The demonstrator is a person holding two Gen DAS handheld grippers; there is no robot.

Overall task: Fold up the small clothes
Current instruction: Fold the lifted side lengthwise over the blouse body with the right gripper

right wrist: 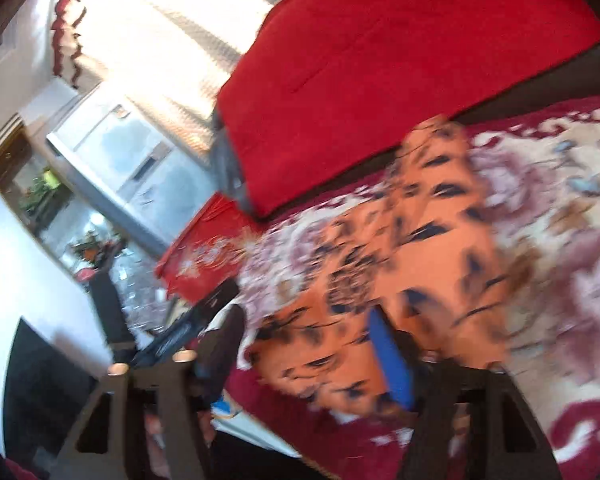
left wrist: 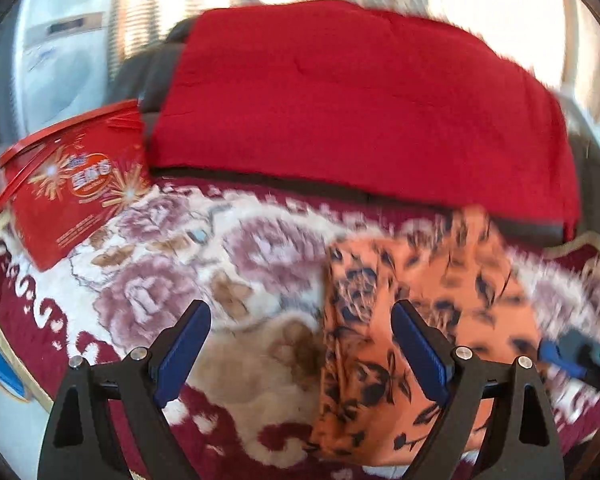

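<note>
Blue-padded fingers (left wrist: 188, 344) of the left gripper (left wrist: 300, 344) stand wide apart, holding nothing, above a floral blanket (left wrist: 160, 280). Its right finger overlaps the orange patterned cloth (left wrist: 420, 280), which lies flat on the blanket just in front of a red cushion (left wrist: 360, 100). A red box (left wrist: 72, 192) sits at the blanket's left edge. From the right wrist view, the right gripper (right wrist: 300, 344) is blurred, its fingers spread, one blue pad (right wrist: 392, 360) over the cloth (right wrist: 440, 220).
</note>
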